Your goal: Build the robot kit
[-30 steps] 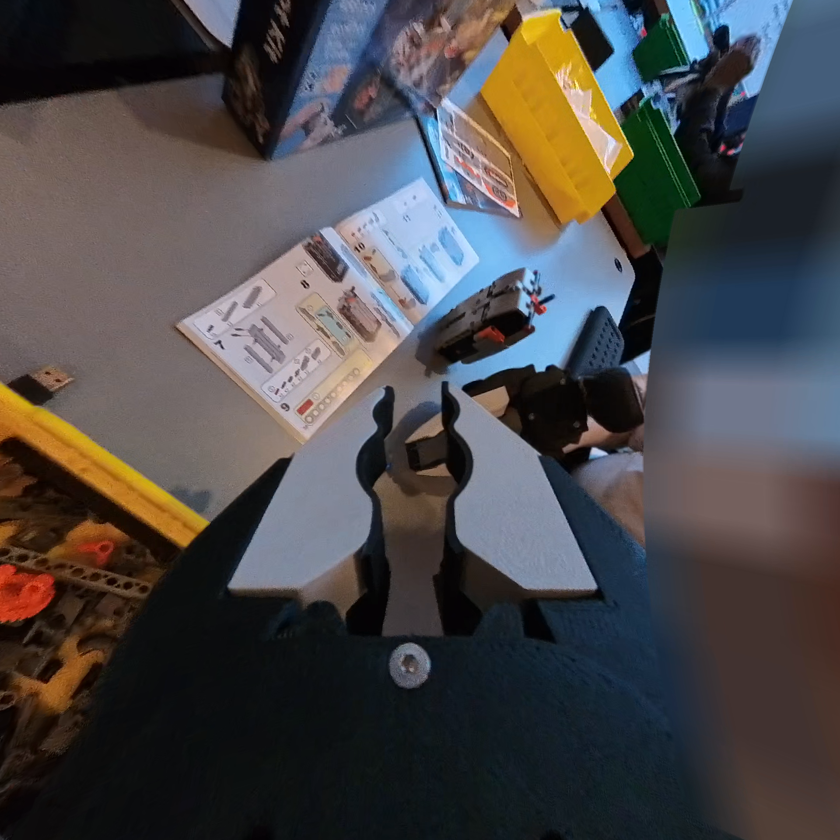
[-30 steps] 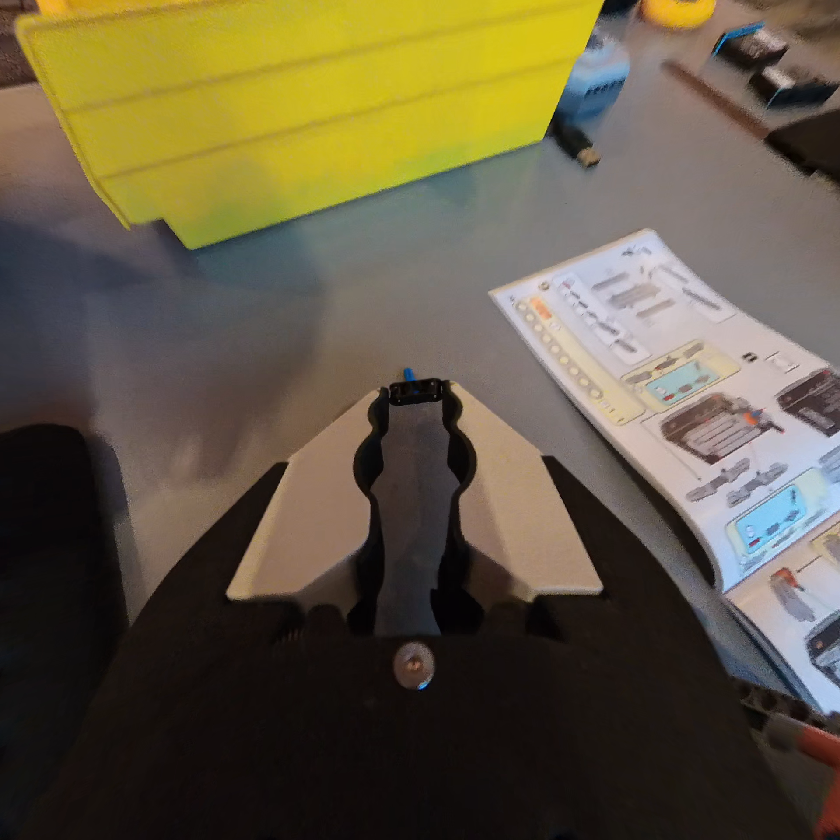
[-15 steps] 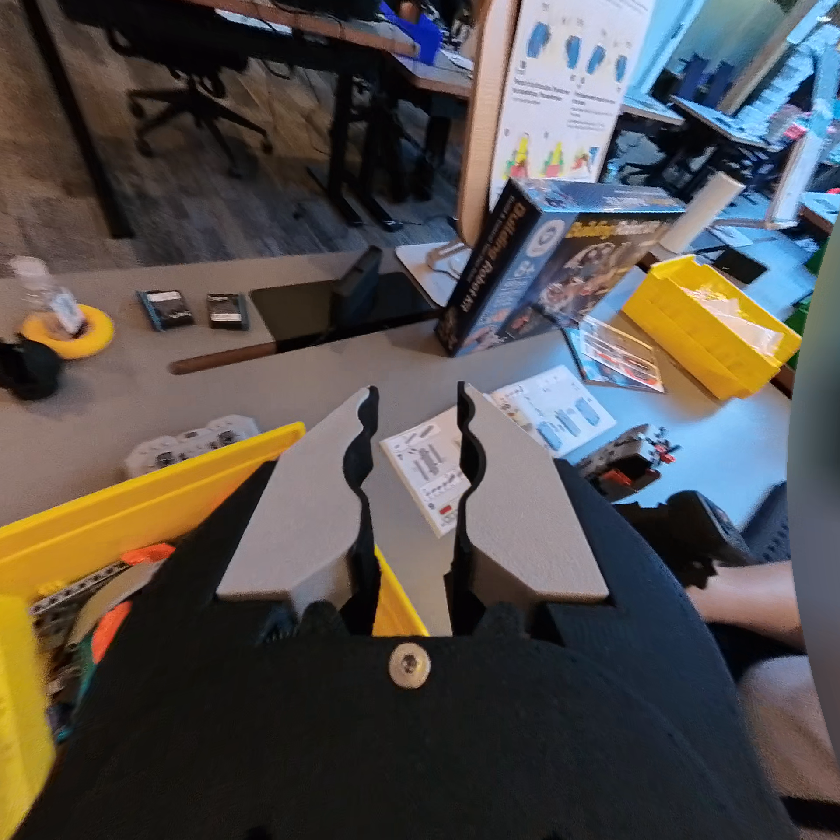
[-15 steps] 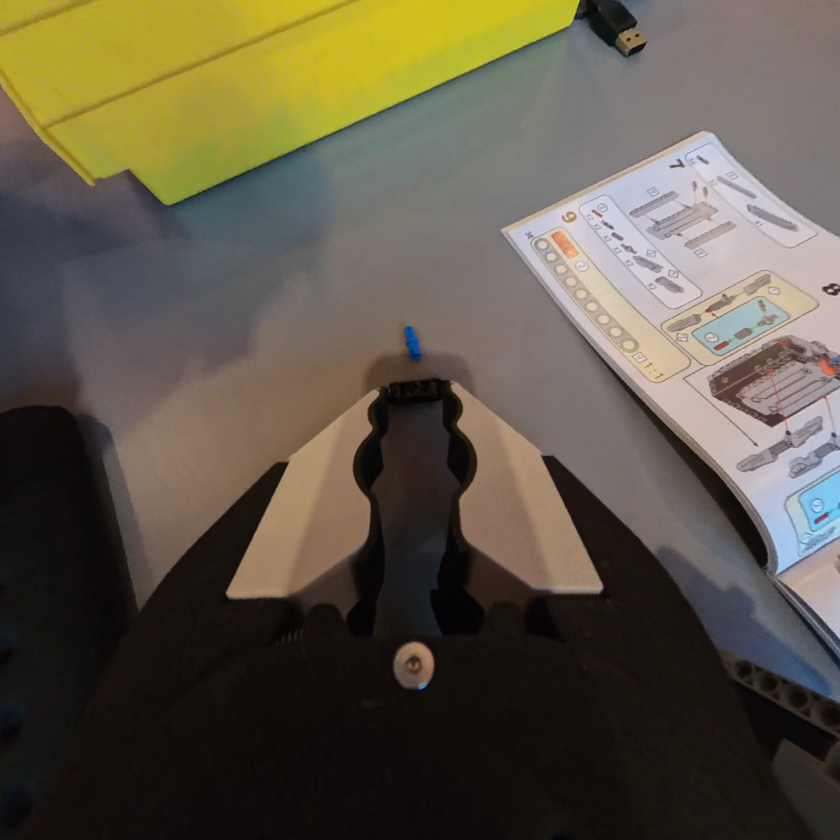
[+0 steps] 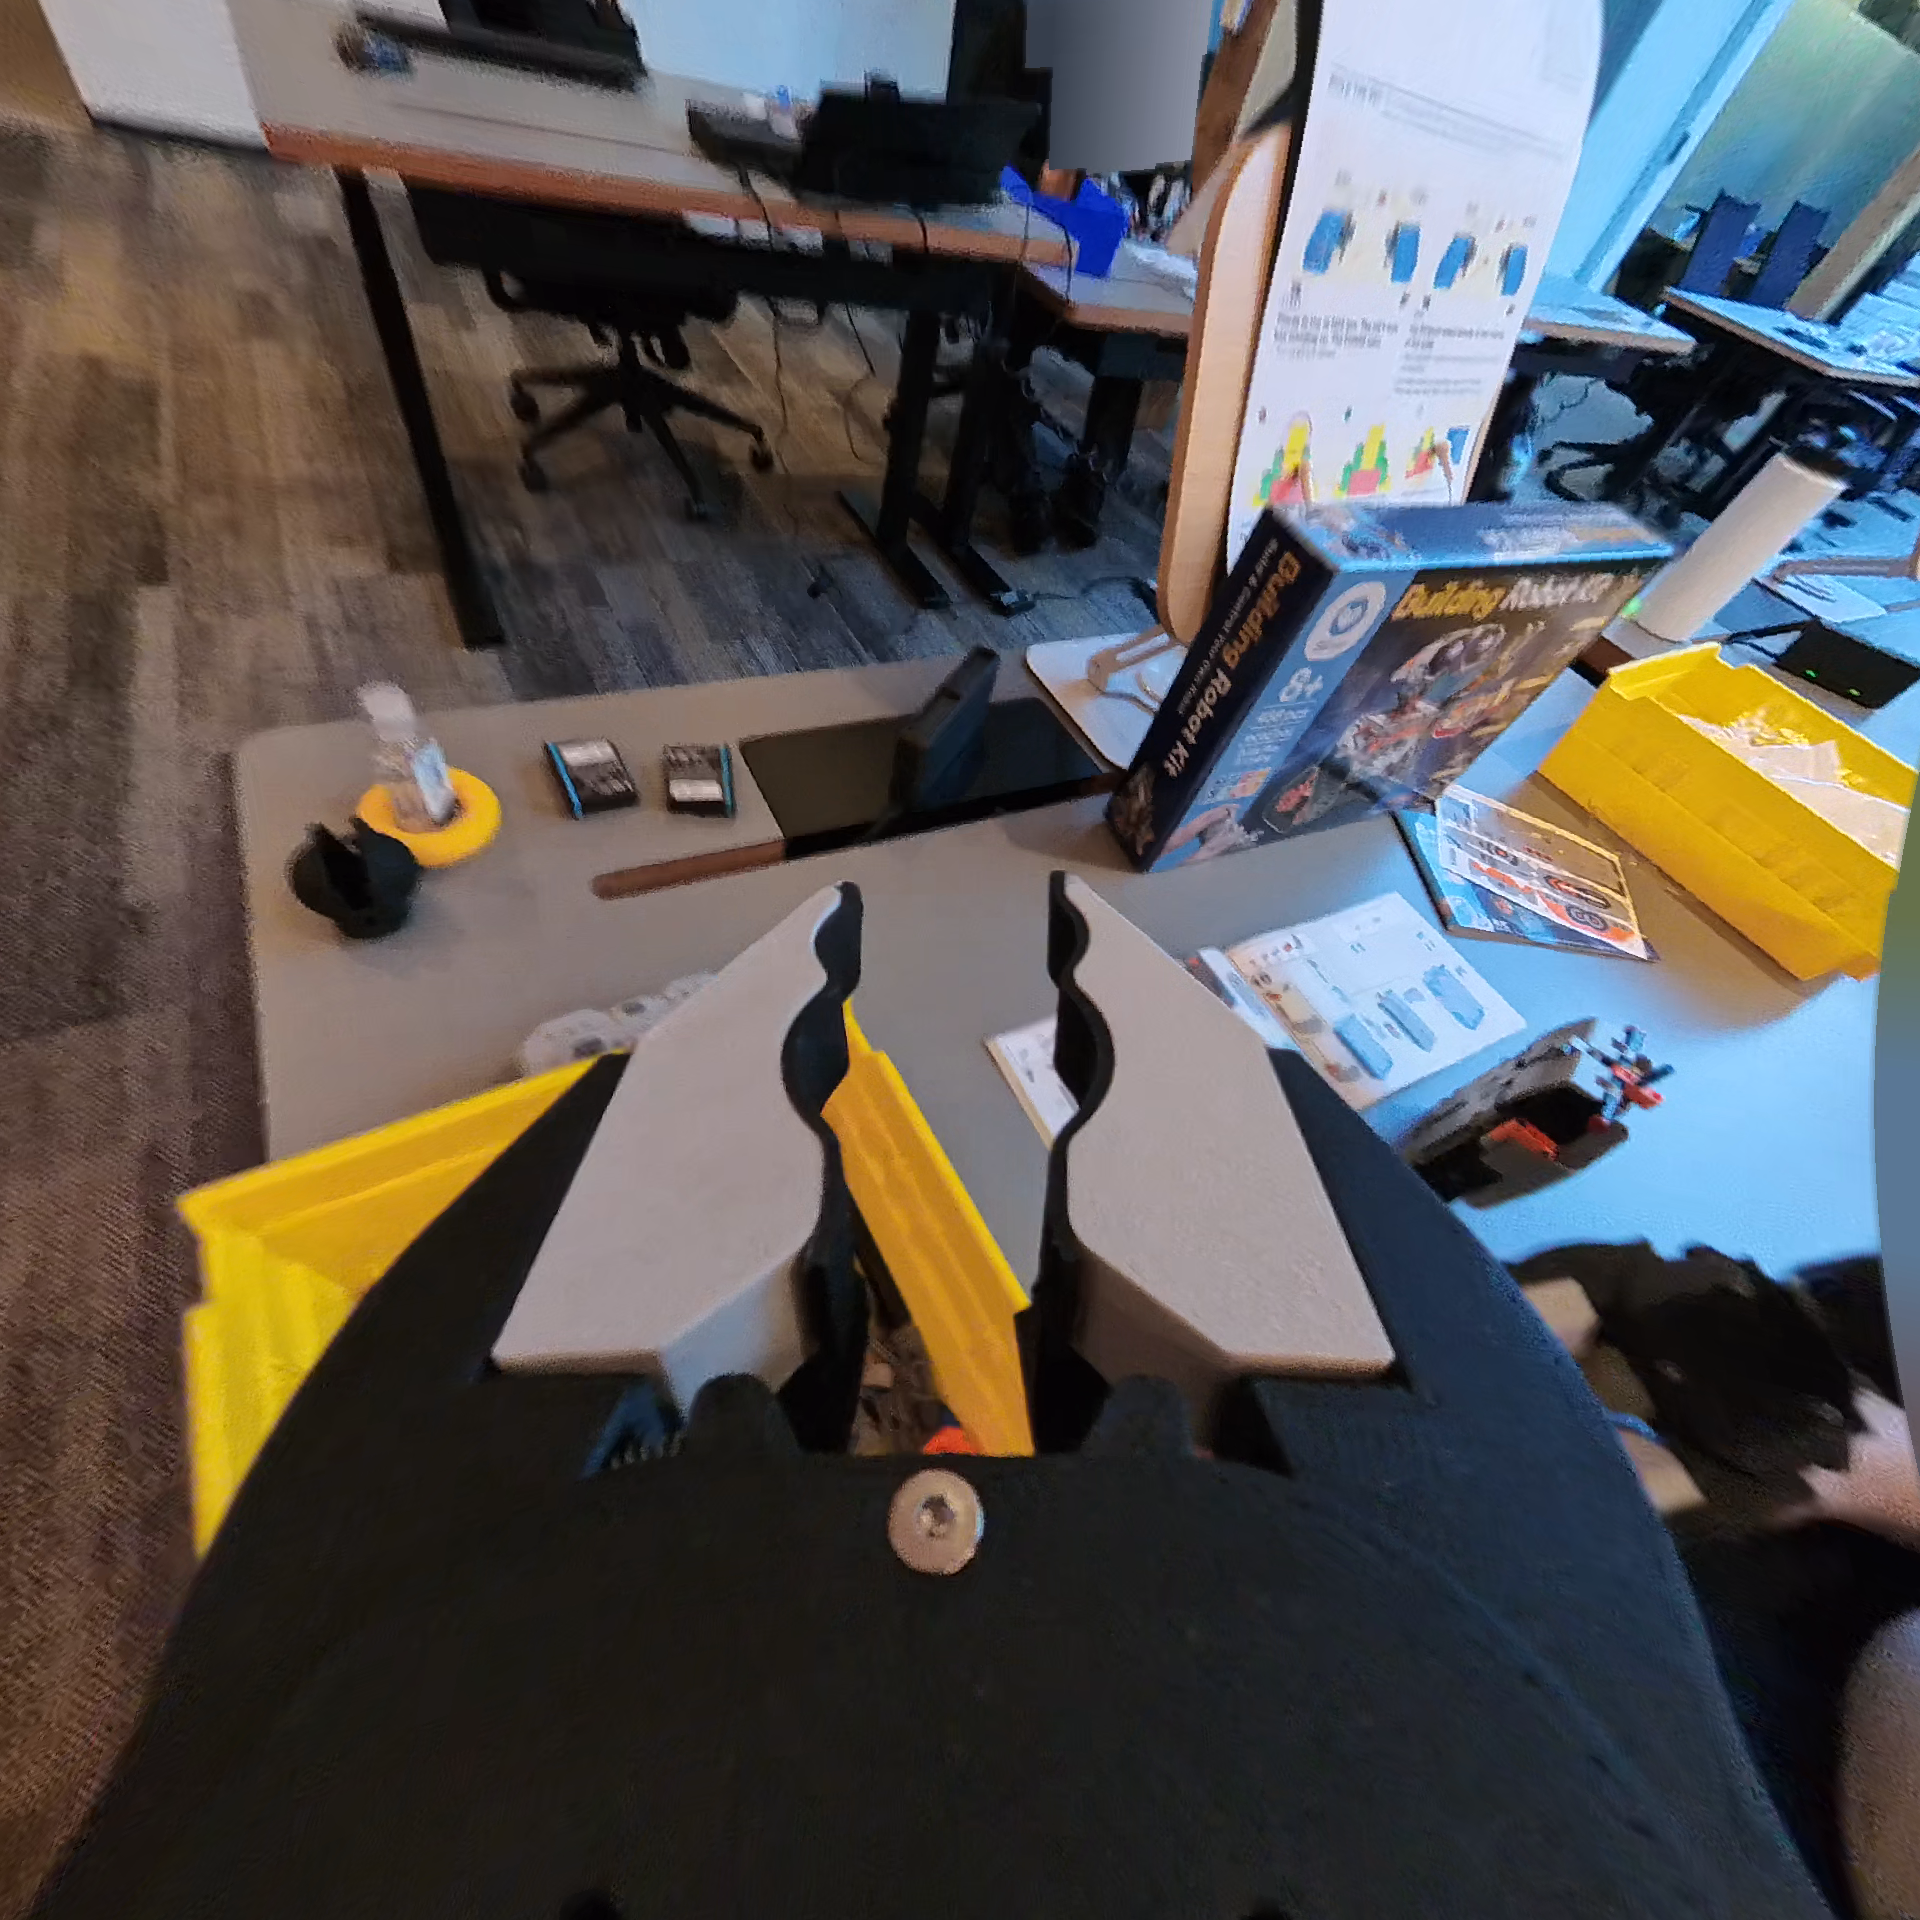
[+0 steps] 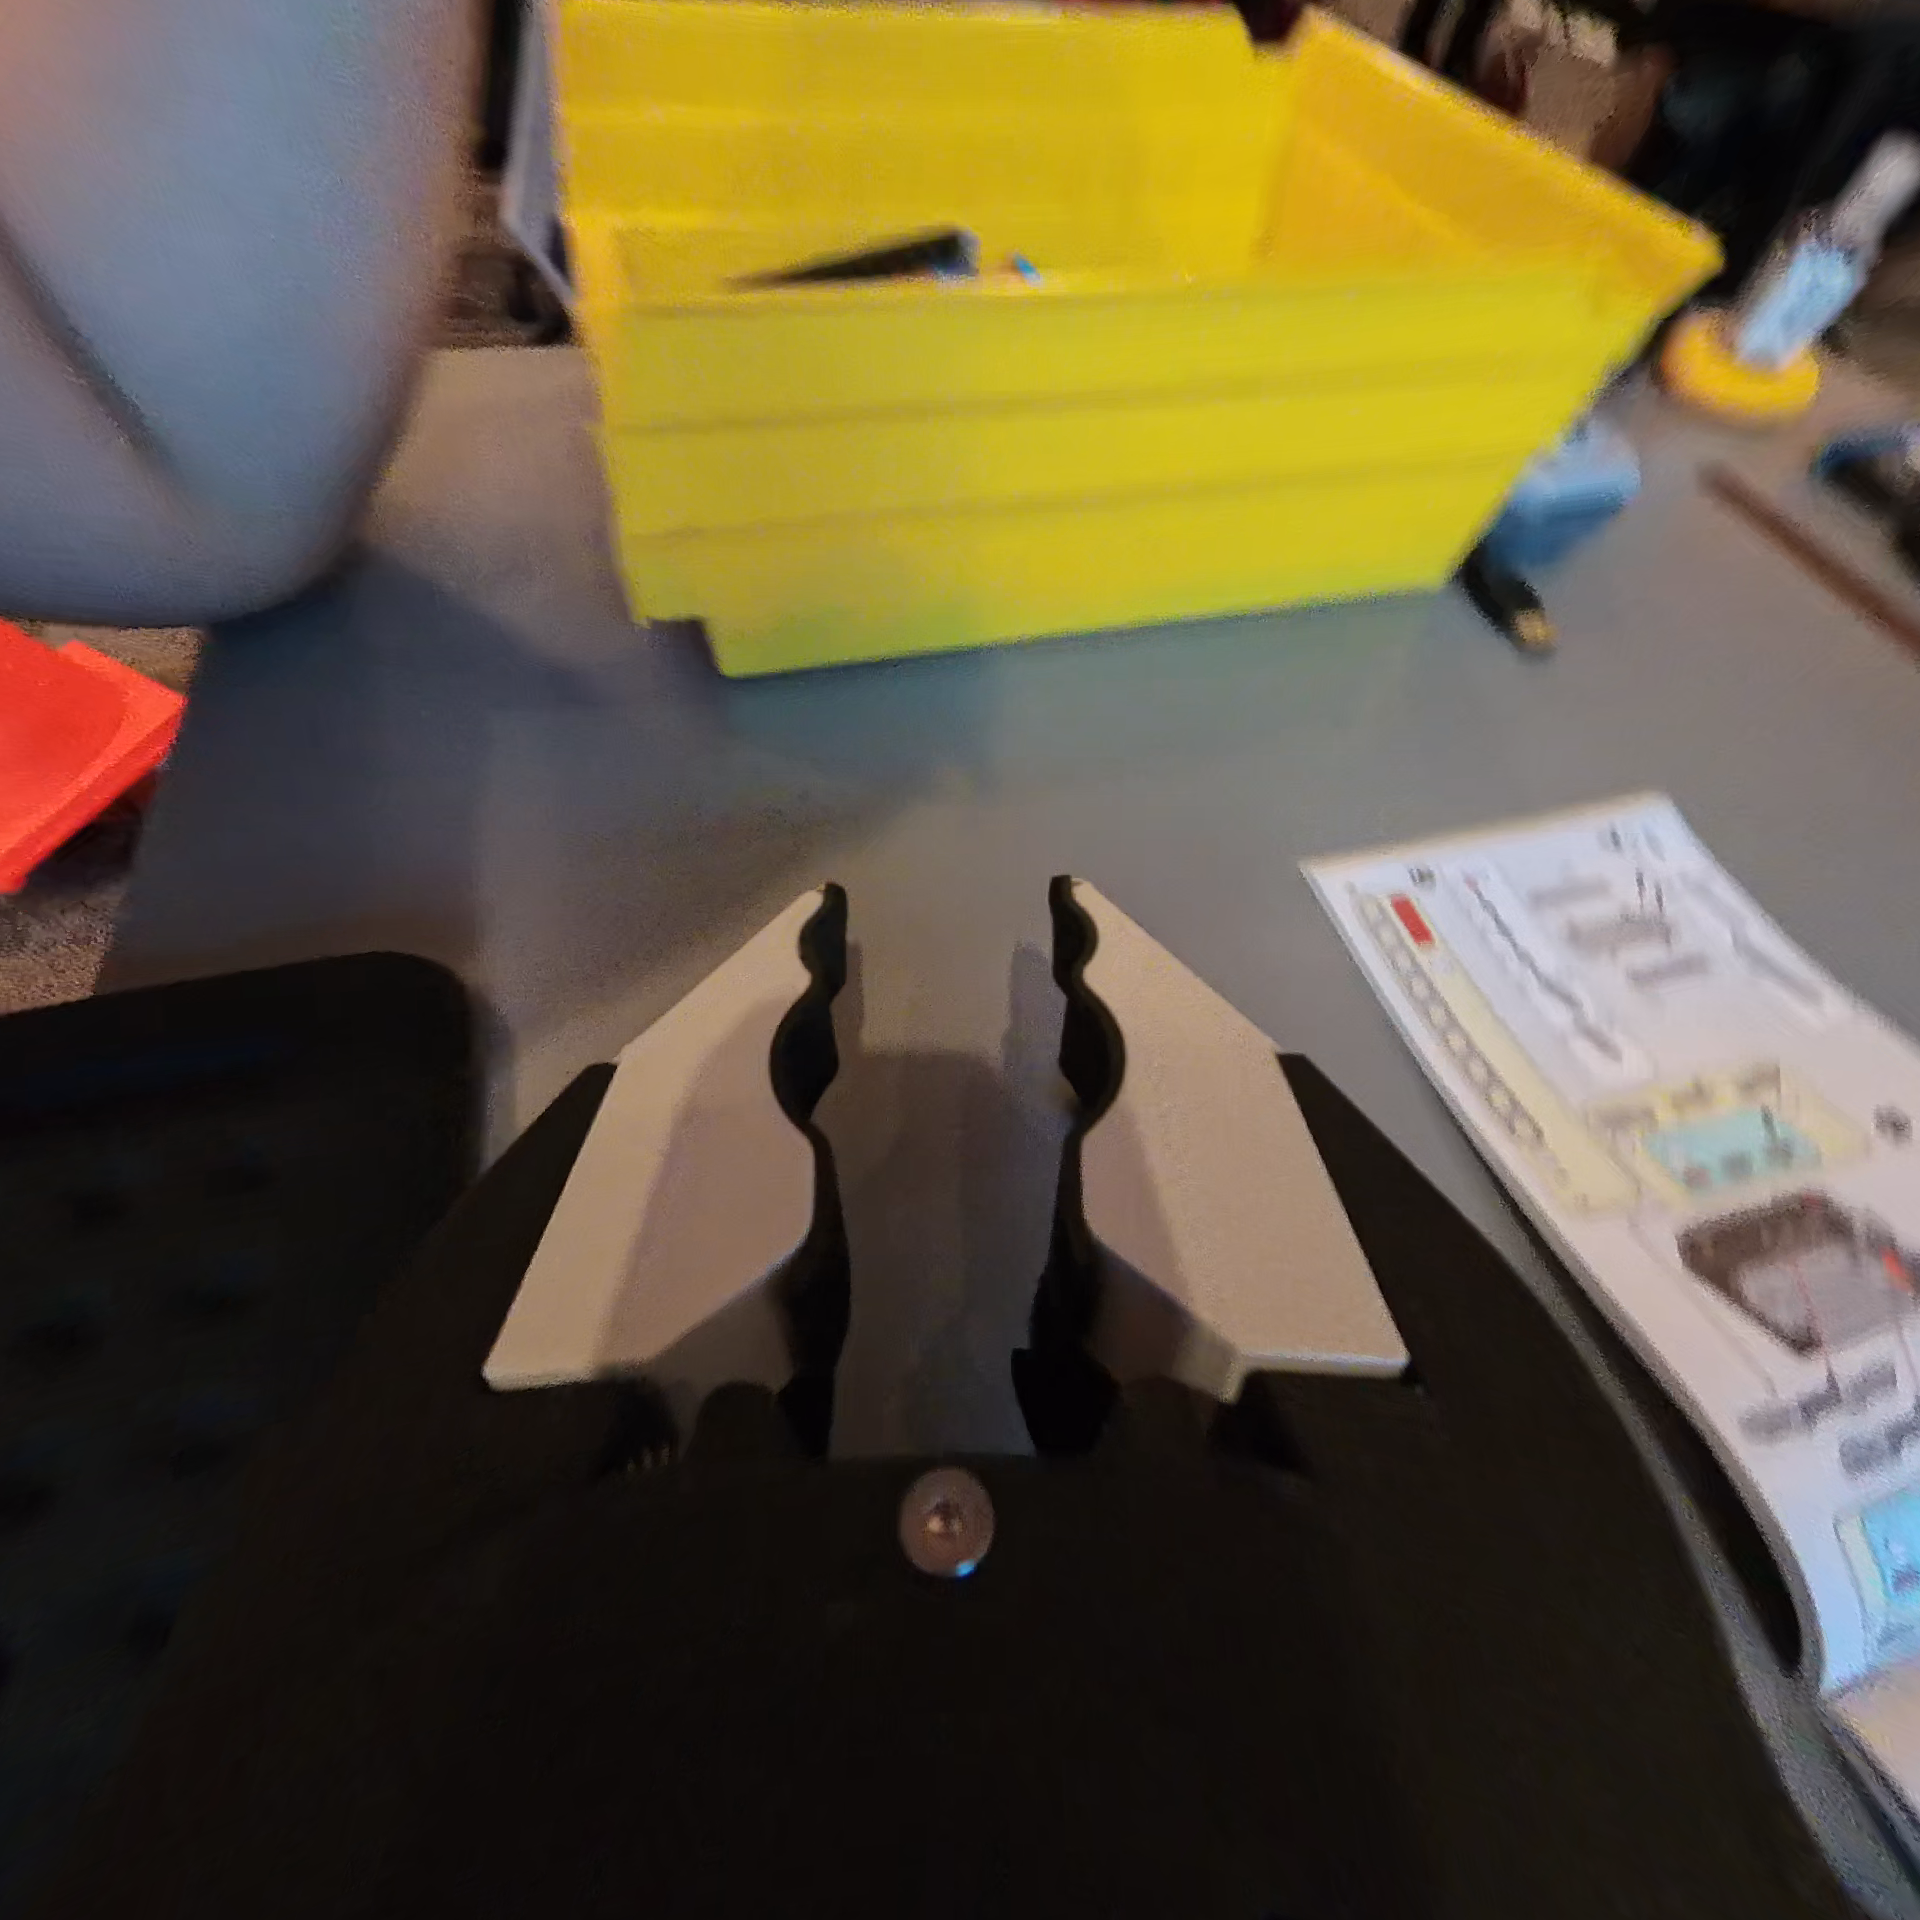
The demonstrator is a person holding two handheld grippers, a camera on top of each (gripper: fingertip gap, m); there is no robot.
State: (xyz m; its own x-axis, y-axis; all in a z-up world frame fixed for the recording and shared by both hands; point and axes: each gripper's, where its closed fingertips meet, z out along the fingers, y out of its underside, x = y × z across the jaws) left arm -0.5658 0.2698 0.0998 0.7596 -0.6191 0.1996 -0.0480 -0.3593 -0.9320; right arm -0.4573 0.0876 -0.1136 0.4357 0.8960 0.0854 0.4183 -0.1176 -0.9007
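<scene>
While both sets of jaws stand apart with nothing between them, the left gripper (image 5: 951,904) hangs above the near corner of a yellow bin (image 5: 914,1164), whose ribbed wall shows in the gap between its fingers. Low in that gap, loose building pieces (image 5: 914,1392) lie in the bin, too dim to tell apart. Ahead of the left jaws lies bare grey table (image 5: 935,956), and beyond it a dark slab (image 5: 914,769) and a brown rod (image 5: 686,873). To the right of the jaws an open instruction booklet (image 5: 1361,987) lies flat, with a partly built dark model (image 5: 1517,1112) just past it. Farther ahead and right stands a blue kit box (image 5: 1392,665), tilted, a second yellow bin (image 5: 1745,821) beyond it. Ahead and left sit a yellow ring (image 5: 431,821) with a small bottle on it and a black lump (image 5: 353,878).

The right gripper (image 6: 945,904) is likewise open and empty, low over the grey table. Straight ahead of its jaws, well apart, sits the yellow bin (image 6: 1039,457), with a dark strip inside it. To the right of the jaws lies the booklet (image 6: 1621,1132), blurred. To the left a black perforated surface (image 6: 208,1143) and a red sheet (image 6: 73,748) show.
</scene>
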